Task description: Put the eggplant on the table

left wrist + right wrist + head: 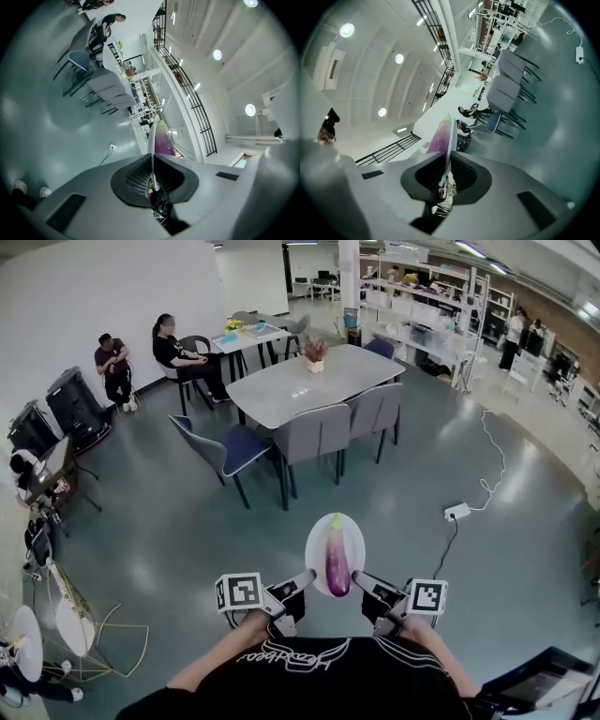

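- Left gripper: your nearest item on the left. Its jaws are closed almost completely, and its pads are clamped on the left rim of the white plate. It does not touch the eggplant.
- Right gripper: level with the left one. Its jaws are pinched just as narrowly on the plate's right rim, and it too is clear of the eggplant.
- Eggplant: lies on the plate, midway between your two grippers, so neither hand is nearer. Its long axis runs straight away from you, with the purple body close and the pale green end far.
- Grey chairs: pushed in along the table's near edge, between you and the table.
- Table: straight ahead and well apart from the plate. Its grey top is bare apart from a small flower pot. My judgement is that the coming move depends on closing this gap, then going around or reaching over the chairs.
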The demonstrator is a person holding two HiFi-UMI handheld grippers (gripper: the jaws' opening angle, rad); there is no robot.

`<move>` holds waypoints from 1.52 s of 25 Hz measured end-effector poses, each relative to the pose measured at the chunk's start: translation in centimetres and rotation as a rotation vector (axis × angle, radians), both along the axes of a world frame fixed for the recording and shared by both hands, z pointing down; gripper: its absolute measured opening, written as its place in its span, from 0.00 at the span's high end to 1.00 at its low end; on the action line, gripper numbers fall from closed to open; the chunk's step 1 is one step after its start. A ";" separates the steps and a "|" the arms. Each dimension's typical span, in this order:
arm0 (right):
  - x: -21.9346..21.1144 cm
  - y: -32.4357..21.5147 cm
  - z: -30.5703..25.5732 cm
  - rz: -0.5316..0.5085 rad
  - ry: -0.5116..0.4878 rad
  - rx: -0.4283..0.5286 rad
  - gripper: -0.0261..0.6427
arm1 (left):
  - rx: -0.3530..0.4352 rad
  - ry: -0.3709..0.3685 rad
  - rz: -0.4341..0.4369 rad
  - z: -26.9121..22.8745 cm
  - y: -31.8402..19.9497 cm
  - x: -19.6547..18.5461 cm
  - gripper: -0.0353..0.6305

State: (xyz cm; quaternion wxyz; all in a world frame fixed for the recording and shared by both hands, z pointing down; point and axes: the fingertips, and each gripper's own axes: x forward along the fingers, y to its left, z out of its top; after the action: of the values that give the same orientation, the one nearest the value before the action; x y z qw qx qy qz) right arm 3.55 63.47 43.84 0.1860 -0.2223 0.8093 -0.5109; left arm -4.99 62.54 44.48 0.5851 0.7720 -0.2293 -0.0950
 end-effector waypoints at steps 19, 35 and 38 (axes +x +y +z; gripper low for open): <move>4.8 0.4 1.6 0.000 -0.034 -0.039 0.90 | -0.036 -0.052 -0.032 1.2 0.6 4.5 0.92; 7.5 -6.3 2.6 0.059 -0.039 -0.046 0.90 | -0.050 -0.077 0.028 2.0 -6.4 7.3 0.92; 7.6 -9.3 2.7 0.062 -0.036 -0.053 0.90 | -0.065 -0.076 0.029 2.2 -9.4 7.3 0.92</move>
State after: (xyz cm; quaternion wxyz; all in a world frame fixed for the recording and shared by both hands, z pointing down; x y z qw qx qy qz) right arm 11.16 54.19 46.56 0.2104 -0.2428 0.7848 -0.5299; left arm 2.32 53.16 46.67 0.6021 0.7588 -0.2434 -0.0496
